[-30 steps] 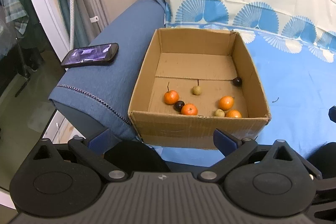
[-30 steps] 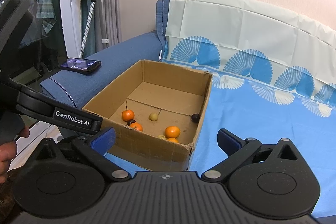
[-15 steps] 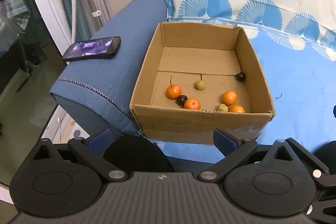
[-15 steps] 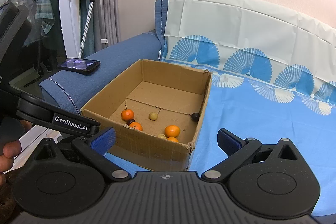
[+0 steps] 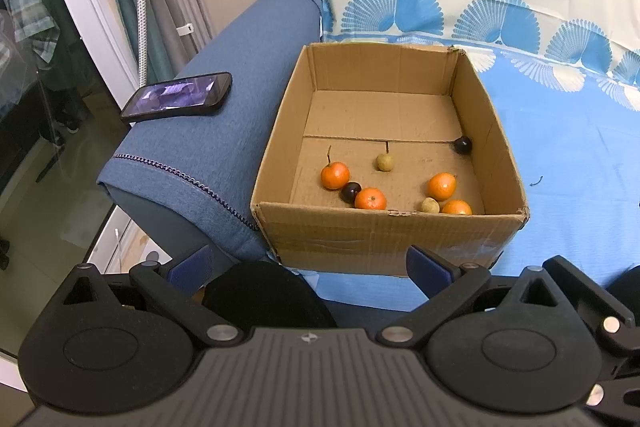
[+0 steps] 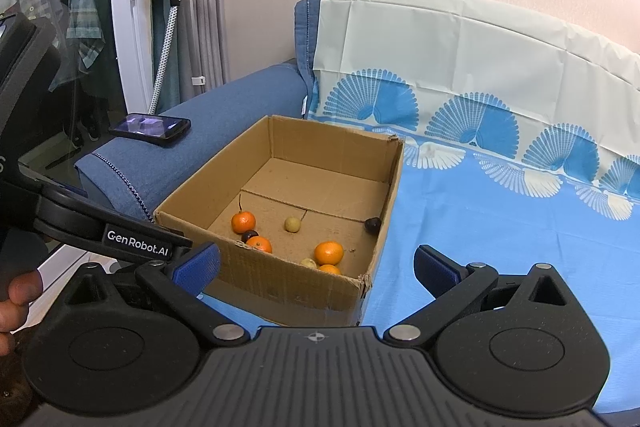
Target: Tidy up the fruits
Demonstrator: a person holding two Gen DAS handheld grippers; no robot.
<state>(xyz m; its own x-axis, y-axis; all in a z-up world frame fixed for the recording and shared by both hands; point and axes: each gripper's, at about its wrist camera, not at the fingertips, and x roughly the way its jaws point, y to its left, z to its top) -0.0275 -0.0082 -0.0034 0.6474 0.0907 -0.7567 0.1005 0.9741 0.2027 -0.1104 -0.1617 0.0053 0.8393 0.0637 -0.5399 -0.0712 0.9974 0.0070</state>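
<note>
An open cardboard box [image 5: 384, 235] [image 6: 280, 283] rests on a sofa seat under a blue sheet. On its floor lie several small oranges [image 5: 335, 175] [image 6: 329, 252], two pale yellowish fruits [image 5: 385, 162] [image 6: 292, 224] and two dark plums [image 5: 463, 145] [image 6: 373, 224]. My left gripper [image 5: 310, 265] hangs open in front of the box's near wall, holding nothing. To the right of it my right gripper [image 6: 316, 263] is open and empty too, just short of the near right corner. The left gripper's body [image 6: 104, 231] shows at the left of the right wrist view.
A black phone [image 5: 178, 97] [image 6: 150, 125] lies on the blue sofa arm [image 5: 224, 115] left of the box. The blue sheet [image 5: 560, 163] [image 6: 500, 227] stretches to the right. A white pole with a dark head [image 6: 168, 7] stands by the glass door at left. A hand [image 6: 16, 299] holds the left gripper.
Both grippers have drawn back a little and tilted up, so the box sits slightly farther and higher in view. The fruits have not moved. Both pairs of jaws stay open.
</note>
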